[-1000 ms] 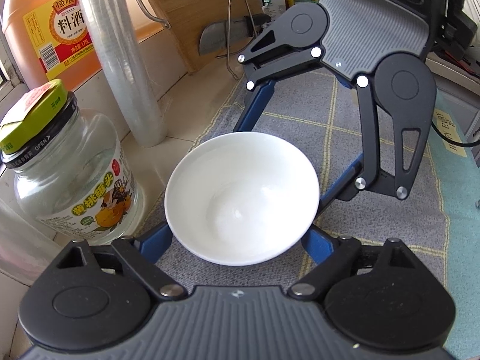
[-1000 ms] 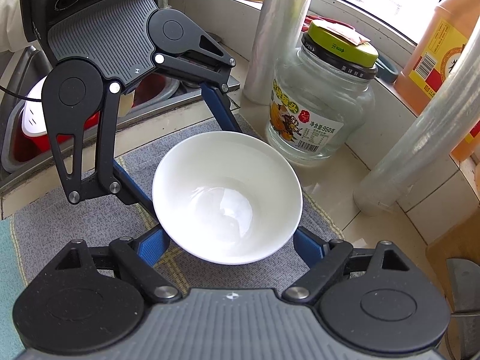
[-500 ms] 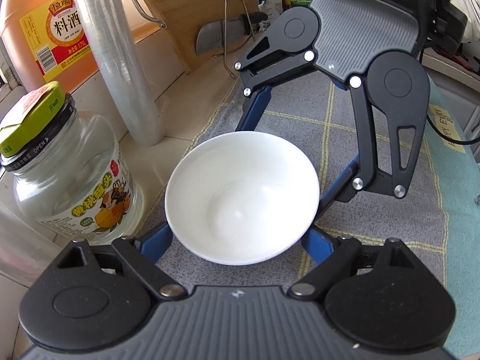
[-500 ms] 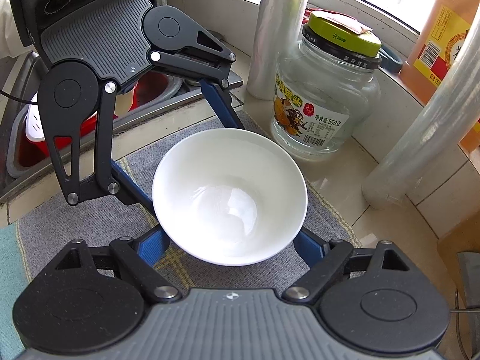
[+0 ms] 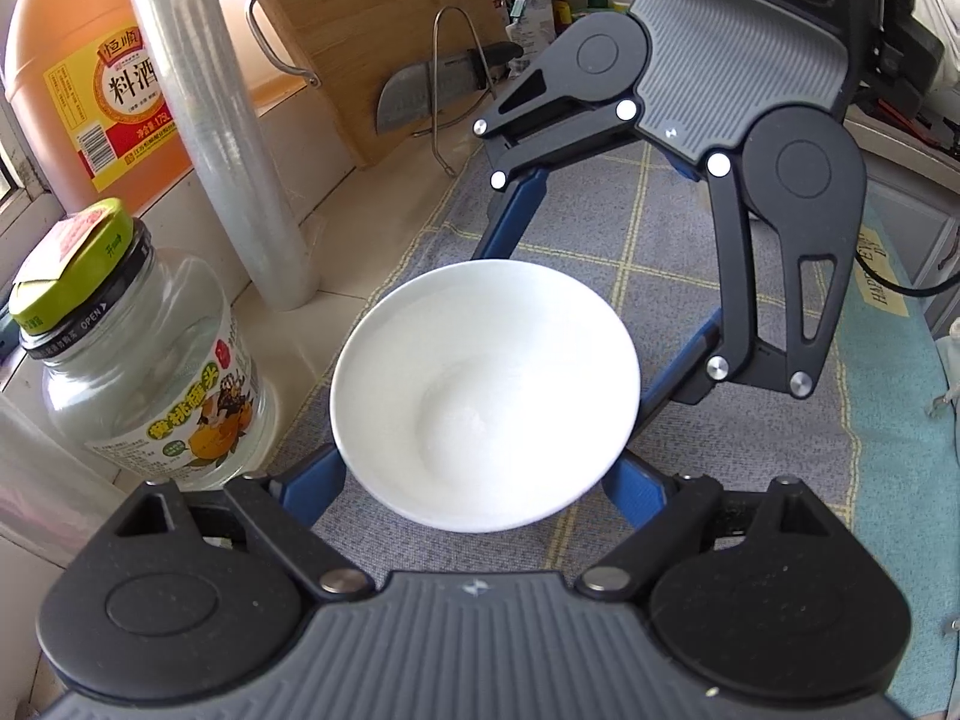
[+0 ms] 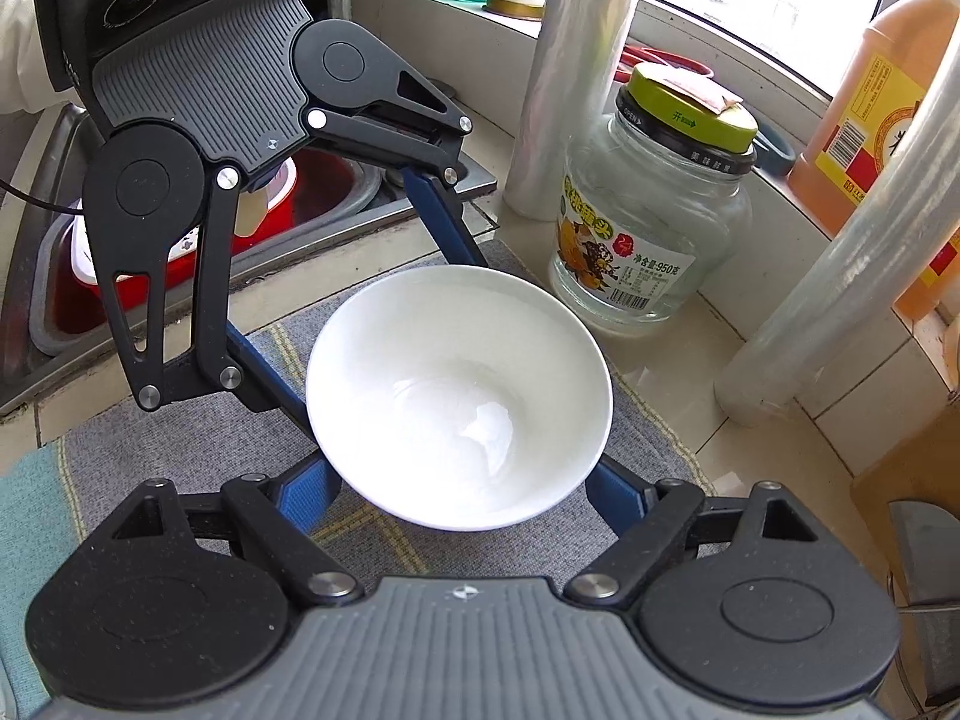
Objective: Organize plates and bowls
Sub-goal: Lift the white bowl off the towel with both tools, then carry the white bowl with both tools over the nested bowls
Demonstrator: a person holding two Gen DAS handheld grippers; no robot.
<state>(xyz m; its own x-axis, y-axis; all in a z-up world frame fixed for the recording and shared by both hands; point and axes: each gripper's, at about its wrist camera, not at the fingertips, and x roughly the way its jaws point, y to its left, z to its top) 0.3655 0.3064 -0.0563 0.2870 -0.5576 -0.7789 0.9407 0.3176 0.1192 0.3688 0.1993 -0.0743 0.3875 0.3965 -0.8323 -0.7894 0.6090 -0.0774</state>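
Observation:
A white empty bowl (image 5: 483,396) (image 6: 459,396) hangs just above the grey checked mat (image 5: 600,228) (image 6: 180,438). Two grippers hold it from opposite sides. My left gripper (image 5: 480,474) has its blue fingers (image 5: 312,495) pressed against the bowl's near wall below the rim. My right gripper (image 5: 594,300) comes in from the far side, shut on the bowl as well. In the right wrist view the right gripper (image 6: 462,480) clasps the near side and the left gripper (image 6: 360,300) the far side. The fingertips are hidden under the bowl.
A glass jar with a green lid (image 5: 138,372) (image 6: 654,228), two rolls of cling film (image 5: 222,120) (image 6: 840,276) and an orange bottle (image 5: 102,84) stand along the tiled ledge. A cutting board (image 5: 372,18) and cleaver (image 5: 432,90) stand behind. A sink with a red basin (image 6: 180,240) lies beyond the mat.
Both grippers keep their hold on the bowl. The jar, rolls and mat have slid slightly in both views, as the bowl and grippers rose a little.

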